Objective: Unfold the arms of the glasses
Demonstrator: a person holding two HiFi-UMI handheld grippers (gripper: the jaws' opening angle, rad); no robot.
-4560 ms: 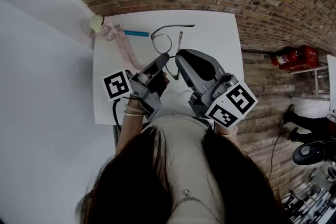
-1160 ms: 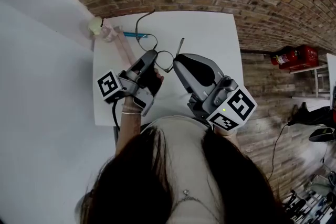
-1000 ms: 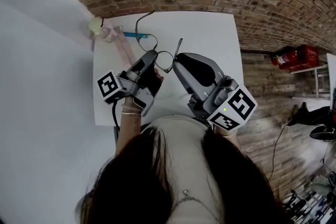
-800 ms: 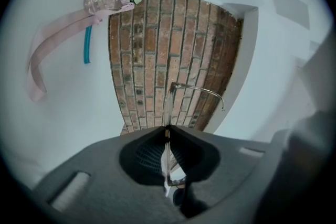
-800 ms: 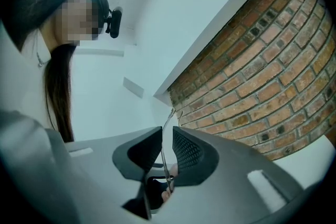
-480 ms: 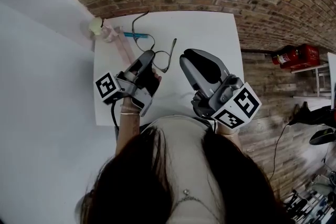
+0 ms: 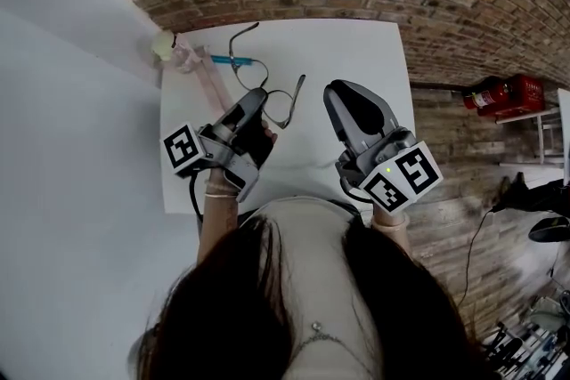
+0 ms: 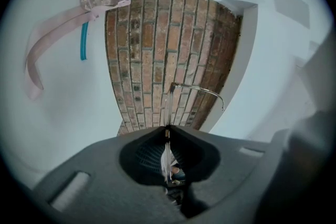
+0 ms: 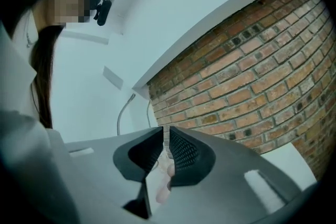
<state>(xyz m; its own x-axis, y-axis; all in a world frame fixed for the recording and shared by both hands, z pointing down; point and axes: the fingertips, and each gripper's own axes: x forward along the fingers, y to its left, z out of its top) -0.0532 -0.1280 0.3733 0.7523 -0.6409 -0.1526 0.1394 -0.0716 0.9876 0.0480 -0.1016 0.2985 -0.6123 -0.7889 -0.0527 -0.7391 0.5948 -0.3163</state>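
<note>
Thin dark wire-rimmed glasses (image 7: 278, 100) are held over the white table (image 7: 356, 49). One arm (image 7: 239, 35) reaches toward the far edge and the other (image 7: 298, 90) points out to the right. My left gripper (image 7: 258, 96) is shut on the frame by a lens. In the left gripper view the wire rim (image 8: 167, 113) runs up from the closed left gripper (image 8: 167, 128), and an arm (image 8: 199, 91) bends off to the right. My right gripper (image 7: 344, 90) hangs to the right of the glasses, apart from them. The right gripper (image 9: 166, 131) is empty, its jaws a narrow slit apart.
A pink strap (image 7: 207, 77) with a clear piece and a pale yellow ball (image 7: 163, 41) lies at the table's far left corner, beside a teal pen (image 7: 230, 60). Brick floor surrounds the table. A red fire extinguisher (image 7: 499, 93) lies off to the right.
My right gripper has pulled away to the right and let go of the glasses' right arm, which now sticks out freely. The left gripper keeps its hold, almost still.
</note>
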